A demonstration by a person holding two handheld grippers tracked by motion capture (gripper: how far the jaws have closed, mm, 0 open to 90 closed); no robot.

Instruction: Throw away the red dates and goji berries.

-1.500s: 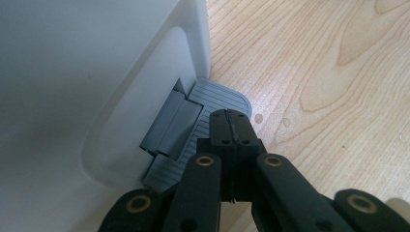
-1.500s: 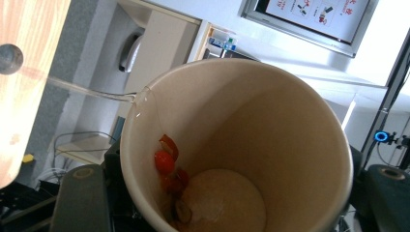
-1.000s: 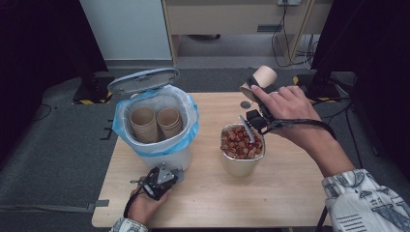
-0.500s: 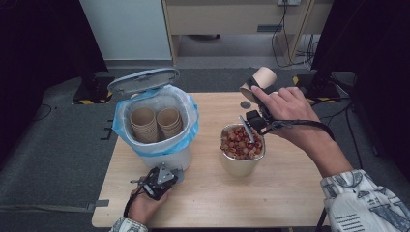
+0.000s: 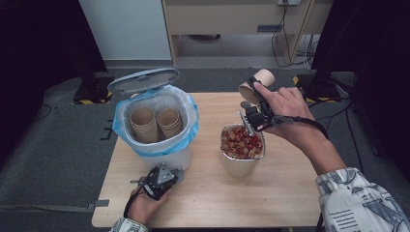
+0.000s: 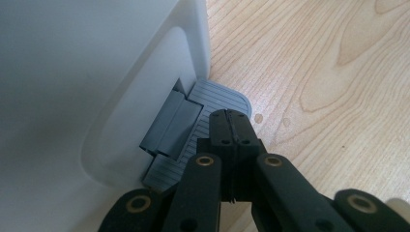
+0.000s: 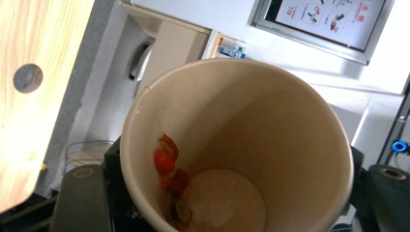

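Observation:
My left gripper [image 5: 170, 175] rests low at the front of the table, shut, with its tips [image 6: 232, 123] pressed on the grey pedal [image 6: 212, 99] of the white bin [image 5: 167, 157]. The bin's lid [image 5: 143, 80] stands up, and two stacks of paper cups [image 5: 144, 124] sit inside the blue liner [image 5: 192, 107]. My right gripper [image 5: 252, 106] is shut on a paper cup [image 5: 257, 81], held tilted above the table behind a metal pot [image 5: 241, 164] full of red food scraps [image 5: 241, 141]. A few red scraps [image 7: 167, 166] cling inside that cup [image 7: 270, 130]; black fingers [image 7: 80, 198] flank it.
The wooden table [image 5: 290, 193] has bare room to the right of and in front of the pot. A white cabinet [image 5: 128, 29] and a wooden unit [image 5: 232, 19] stand beyond the far edge, with cables [image 5: 290, 38] on the floor.

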